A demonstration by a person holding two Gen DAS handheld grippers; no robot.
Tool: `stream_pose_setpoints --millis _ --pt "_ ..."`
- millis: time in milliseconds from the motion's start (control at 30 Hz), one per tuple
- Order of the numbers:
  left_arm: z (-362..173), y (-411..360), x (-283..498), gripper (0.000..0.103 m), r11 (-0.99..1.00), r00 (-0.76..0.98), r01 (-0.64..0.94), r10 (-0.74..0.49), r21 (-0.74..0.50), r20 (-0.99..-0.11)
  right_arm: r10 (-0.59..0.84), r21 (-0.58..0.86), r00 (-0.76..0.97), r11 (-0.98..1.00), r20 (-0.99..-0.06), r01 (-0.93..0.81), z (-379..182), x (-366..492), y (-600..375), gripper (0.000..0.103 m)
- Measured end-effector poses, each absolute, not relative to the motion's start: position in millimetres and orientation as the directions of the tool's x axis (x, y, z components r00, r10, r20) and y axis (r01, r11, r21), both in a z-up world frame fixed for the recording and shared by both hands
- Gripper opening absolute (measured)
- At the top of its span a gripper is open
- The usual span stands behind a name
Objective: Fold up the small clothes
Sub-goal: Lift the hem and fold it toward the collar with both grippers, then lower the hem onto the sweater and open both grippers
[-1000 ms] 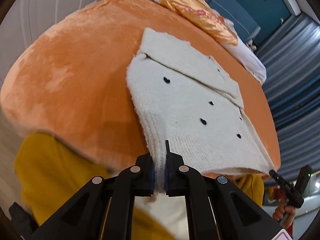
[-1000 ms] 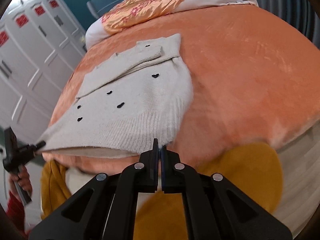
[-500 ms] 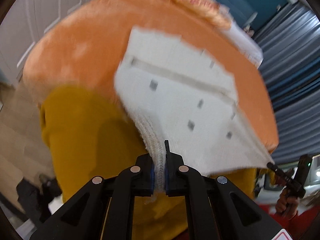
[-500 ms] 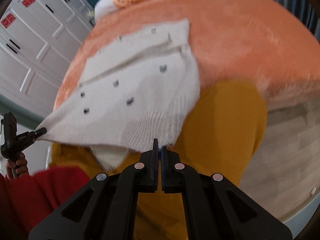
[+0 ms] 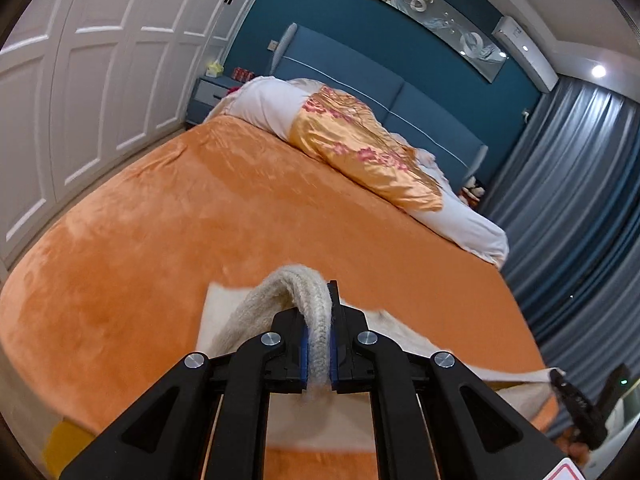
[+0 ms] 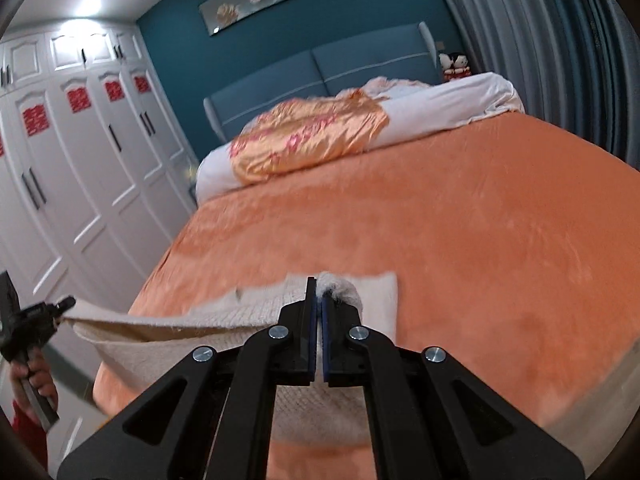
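A small cream knit sweater (image 5: 256,312) lies near the foot of the orange bed (image 5: 192,232). My left gripper (image 5: 319,344) is shut on one corner of its ribbed hem, which curls up over the jaws. My right gripper (image 6: 319,320) is shut on the other hem corner of the sweater (image 6: 224,320). The hem is lifted and stretched between the two grippers above the rest of the garment. The right gripper also shows at the lower right of the left wrist view (image 5: 576,404), and the left gripper at the left edge of the right wrist view (image 6: 44,314).
A rolled white and orange floral duvet (image 5: 360,148) lies across the head of the bed against the blue headboard (image 6: 320,76). White wardrobes (image 6: 80,160) stand on one side, grey-blue curtains (image 5: 580,200) on the other.
Both grippers have swung up and forward over the bed with the hem. The views turned from looking down on the flat sweater to looking along the bed; the hem now curls over the garment.
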State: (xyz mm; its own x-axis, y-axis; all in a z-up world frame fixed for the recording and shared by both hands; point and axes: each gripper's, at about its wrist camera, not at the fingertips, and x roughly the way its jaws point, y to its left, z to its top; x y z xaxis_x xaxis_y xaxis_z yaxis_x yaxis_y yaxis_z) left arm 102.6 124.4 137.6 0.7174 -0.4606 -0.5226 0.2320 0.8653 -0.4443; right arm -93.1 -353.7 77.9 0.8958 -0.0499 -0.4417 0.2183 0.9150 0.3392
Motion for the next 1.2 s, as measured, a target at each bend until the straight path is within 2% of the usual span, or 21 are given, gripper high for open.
stream_pose_setpoints --millis 133,400,800,867,933,967,1000,1067,1100,1200 --pt "116.4 105.5 145.9 0.005 0.891 0.73 0.198 -0.412 -0.409 -0.545 -0.063 0.367 0.903 0.9 -0.425 0.236 71.9 -48.4 -365.7 0.0" --pt "60.4 75.5 211.4 0.005 0.934 0.699 0.144 -0.331 -0.328 -0.634 -0.092 0.396 0.881 0.868 -0.464 0.299 34.8 34.6 -386.9 0.0" --pt "-37.5 49.5 265.7 0.006 0.968 0.565 0.06 -0.234 -0.244 -0.791 -0.083 0.354 0.771 0.853 -0.632 0.382 -48.7 125.4 -406.2 0.001" --pt "-50.5 49.9 271.2 0.014 0.967 0.541 0.044 -0.233 -0.25 -0.808 -0.066 0.351 0.749 0.854 -0.659 0.385 -58.7 134.1 -408.1 0.001" --pt "-48.8 60.8 267.5 0.016 0.946 0.537 0.027 -0.286 -0.323 -0.793 -0.047 0.368 0.746 0.848 -0.664 0.381 -57.8 131.0 -412.8 0.003" --pt "-43.1 65.6 263.1 0.02 0.935 0.544 0.03 -0.312 -0.354 -0.779 -0.037 0.392 0.771 0.845 -0.636 0.364 -48.8 120.3 -415.0 0.01" --pt "-32.4 74.8 255.4 0.025 0.924 0.564 0.036 -0.332 -0.38 -0.756 -0.045 0.392 0.789 0.85 -0.612 0.353 -39.0 108.6 -414.8 0.028" --pt "-13.6 91.5 238.0 0.062 0.921 0.605 0.049 -0.335 -0.386 -0.723 -0.102 0.339 0.811 0.873 -0.577 0.351 -21.0 84.2 -412.3 0.048" --pt "-5.9 100.8 226.9 0.067 0.926 0.618 0.048 -0.321 -0.373 -0.718 -0.114 0.303 0.818 0.893 -0.565 0.333 -13.0 67.0 -408.4 0.048" --pt "-8.4 118.5 203.9 0.068 0.93 0.567 0.068 -0.334 -0.361 -0.753 -0.067 0.224 0.784 0.94 -0.617 0.257 -18.0 33.5 -392.2 0.048"
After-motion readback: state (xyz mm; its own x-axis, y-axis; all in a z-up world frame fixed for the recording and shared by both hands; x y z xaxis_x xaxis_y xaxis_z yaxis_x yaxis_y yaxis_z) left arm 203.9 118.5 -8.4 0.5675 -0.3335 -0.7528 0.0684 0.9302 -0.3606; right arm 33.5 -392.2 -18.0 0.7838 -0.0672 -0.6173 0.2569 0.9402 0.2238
